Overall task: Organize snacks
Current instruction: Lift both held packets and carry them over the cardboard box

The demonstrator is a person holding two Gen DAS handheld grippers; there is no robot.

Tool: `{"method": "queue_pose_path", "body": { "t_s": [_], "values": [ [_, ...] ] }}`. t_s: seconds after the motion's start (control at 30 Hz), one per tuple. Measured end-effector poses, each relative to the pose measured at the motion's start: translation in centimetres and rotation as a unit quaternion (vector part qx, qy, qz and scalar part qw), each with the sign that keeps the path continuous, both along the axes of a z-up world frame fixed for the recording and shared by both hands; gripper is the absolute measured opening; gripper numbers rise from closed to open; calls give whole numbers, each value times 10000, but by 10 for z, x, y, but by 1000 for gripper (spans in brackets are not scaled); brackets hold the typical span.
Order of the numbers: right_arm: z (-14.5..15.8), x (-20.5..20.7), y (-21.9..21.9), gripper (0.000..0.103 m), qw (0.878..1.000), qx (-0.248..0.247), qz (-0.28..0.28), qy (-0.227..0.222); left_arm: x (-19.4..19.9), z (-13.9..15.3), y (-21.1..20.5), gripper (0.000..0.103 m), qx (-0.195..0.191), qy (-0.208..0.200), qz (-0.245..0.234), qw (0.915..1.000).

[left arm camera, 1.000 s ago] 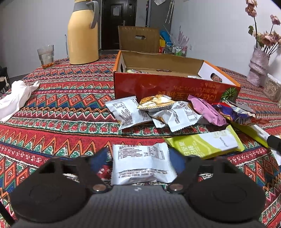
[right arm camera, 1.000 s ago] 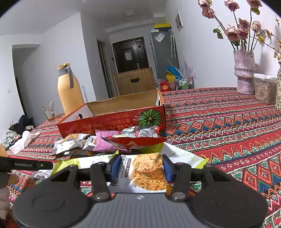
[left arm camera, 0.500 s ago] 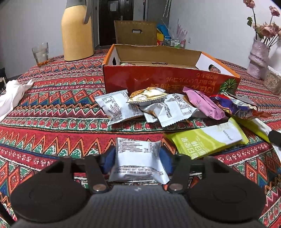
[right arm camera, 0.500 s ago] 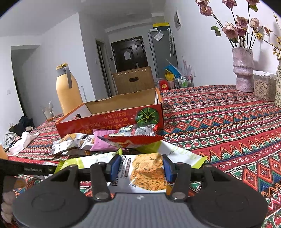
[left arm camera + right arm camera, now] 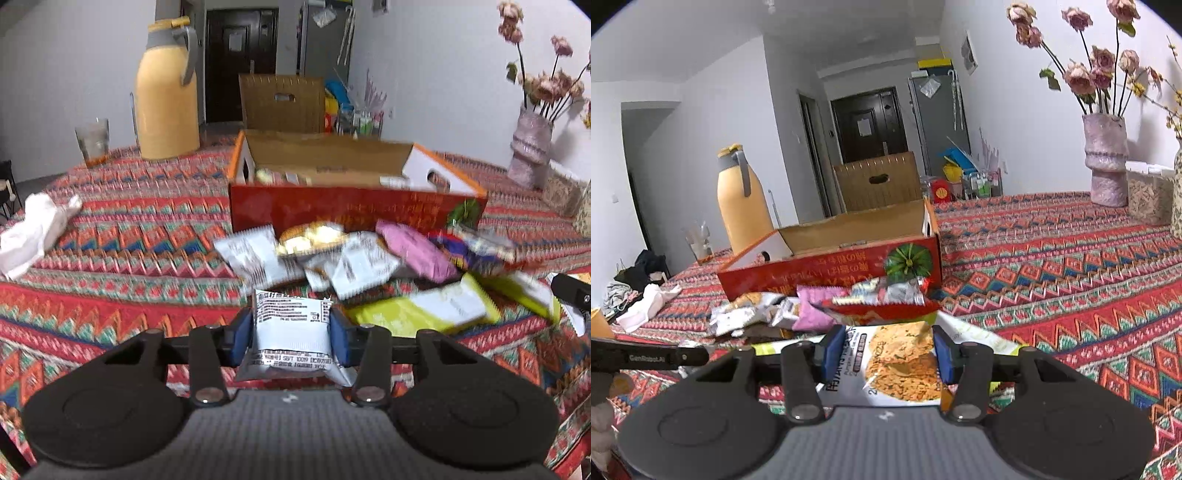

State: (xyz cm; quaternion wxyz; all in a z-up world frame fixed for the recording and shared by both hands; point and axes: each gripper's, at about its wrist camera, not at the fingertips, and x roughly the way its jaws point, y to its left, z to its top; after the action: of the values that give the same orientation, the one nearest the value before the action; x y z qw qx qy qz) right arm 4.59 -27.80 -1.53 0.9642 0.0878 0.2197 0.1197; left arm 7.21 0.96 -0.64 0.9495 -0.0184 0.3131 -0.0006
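My left gripper [image 5: 291, 332] is shut on a white snack packet [image 5: 291, 334] and holds it above the patterned cloth. My right gripper [image 5: 884, 349] is shut on a cracker packet [image 5: 897, 365] with a picture of crackers. An open red cardboard box [image 5: 351, 210] stands beyond, also in the right wrist view [image 5: 831, 273]. A pile of loose snacks [image 5: 332, 251] lies in front of it: white packets, a pink packet [image 5: 417, 251], a yellow-green bar [image 5: 421, 314]. The pile also shows in the right wrist view [image 5: 820, 306].
A yellow thermos [image 5: 166, 99] and a glass [image 5: 92, 142] stand at the back left. A white cloth [image 5: 33, 229] lies at the left. A vase of dried roses [image 5: 532, 144] stands at the right, with a container [image 5: 1148, 192] beside it.
My left gripper has closed on the white packet and lifted it off the cloth, moving toward the box. My right gripper keeps its hold on the cracker packet, raised slightly.
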Motion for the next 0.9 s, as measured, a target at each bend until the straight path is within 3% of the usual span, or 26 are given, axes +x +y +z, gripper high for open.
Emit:
{"method": "queue_pose_path", "body": {
  "t_s": [0.23, 0.43, 0.7, 0.9],
  "values": [
    [24, 9, 1, 49, 9993, -53, 1, -376, 12, 37, 0, 45, -2, -523, 12, 9986],
    [47, 40, 7, 49, 9979, -82, 19, -637, 41, 60, -11, 45, 3, -808, -53, 9967],
    [77, 104, 26, 49, 9955, -163, 151, -918, 89, 75, -21, 45, -21, -990, -47, 9951],
    [81, 158, 42, 49, 9964, -197, 217, -793, 125, 71, -21, 45, -142, -988, 82, 9950]
  ]
}}
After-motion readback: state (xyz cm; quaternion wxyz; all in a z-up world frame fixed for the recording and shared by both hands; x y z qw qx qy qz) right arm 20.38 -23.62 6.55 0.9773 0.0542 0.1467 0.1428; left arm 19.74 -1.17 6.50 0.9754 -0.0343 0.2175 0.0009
